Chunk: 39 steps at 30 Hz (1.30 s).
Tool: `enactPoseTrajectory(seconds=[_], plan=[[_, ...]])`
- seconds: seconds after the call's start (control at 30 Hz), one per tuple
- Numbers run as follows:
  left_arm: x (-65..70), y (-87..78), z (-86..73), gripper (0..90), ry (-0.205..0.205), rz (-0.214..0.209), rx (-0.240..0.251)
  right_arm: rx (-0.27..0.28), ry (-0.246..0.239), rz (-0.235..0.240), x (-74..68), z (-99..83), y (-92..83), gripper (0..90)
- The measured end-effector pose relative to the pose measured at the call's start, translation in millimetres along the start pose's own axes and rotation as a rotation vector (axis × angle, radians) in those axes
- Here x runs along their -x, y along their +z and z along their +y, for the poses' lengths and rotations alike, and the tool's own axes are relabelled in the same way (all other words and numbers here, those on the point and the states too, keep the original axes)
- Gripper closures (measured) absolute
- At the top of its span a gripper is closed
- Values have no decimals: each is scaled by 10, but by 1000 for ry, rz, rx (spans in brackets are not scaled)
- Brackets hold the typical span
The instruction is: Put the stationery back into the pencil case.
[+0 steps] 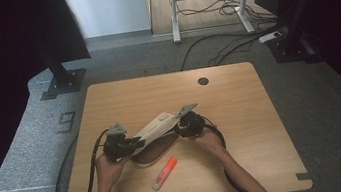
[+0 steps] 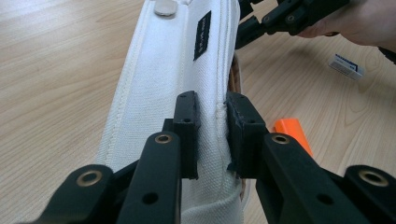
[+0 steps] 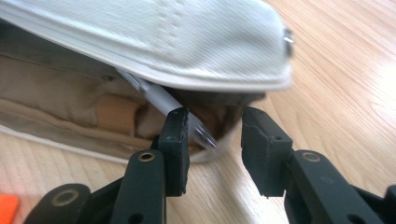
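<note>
A white fabric pencil case [image 1: 153, 128] lies on the wooden table [image 1: 242, 116], its flap lifted over a tan inside. My left gripper [image 1: 134, 142] is at the case's left end. In the left gripper view the jaws [image 2: 213, 135] are shut on the flap's stitched edge [image 2: 163, 70]. My right gripper [image 1: 179, 127] is at the case's right end. It stands open [image 3: 215, 140] at the case's mouth [image 3: 163, 42]. A silver pen [image 3: 159, 98] slants out of the case, its tip between the jaws, beside the left one.
An orange highlighter [image 1: 165, 172] lies on the table in front of the case, seen also as an orange highlighter [image 2: 292, 133] past my left jaws. A small white eraser [image 2: 345, 65] lies beyond the right hand. A cable hole [image 1: 202, 81] sits near the far edge.
</note>
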<state>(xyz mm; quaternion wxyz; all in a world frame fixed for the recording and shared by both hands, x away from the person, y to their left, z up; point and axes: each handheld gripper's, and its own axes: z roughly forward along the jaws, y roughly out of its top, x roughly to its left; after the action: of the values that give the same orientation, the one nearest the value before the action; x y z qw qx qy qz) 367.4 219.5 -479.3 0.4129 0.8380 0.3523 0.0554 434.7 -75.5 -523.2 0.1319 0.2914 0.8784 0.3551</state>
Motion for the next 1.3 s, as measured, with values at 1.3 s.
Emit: enactPoseTrajectory(seconds=[1.3], plan=[[-3, 4, -11, 753, -8, 7, 9, 19, 51, 9, 50, -62, -239, 414]])
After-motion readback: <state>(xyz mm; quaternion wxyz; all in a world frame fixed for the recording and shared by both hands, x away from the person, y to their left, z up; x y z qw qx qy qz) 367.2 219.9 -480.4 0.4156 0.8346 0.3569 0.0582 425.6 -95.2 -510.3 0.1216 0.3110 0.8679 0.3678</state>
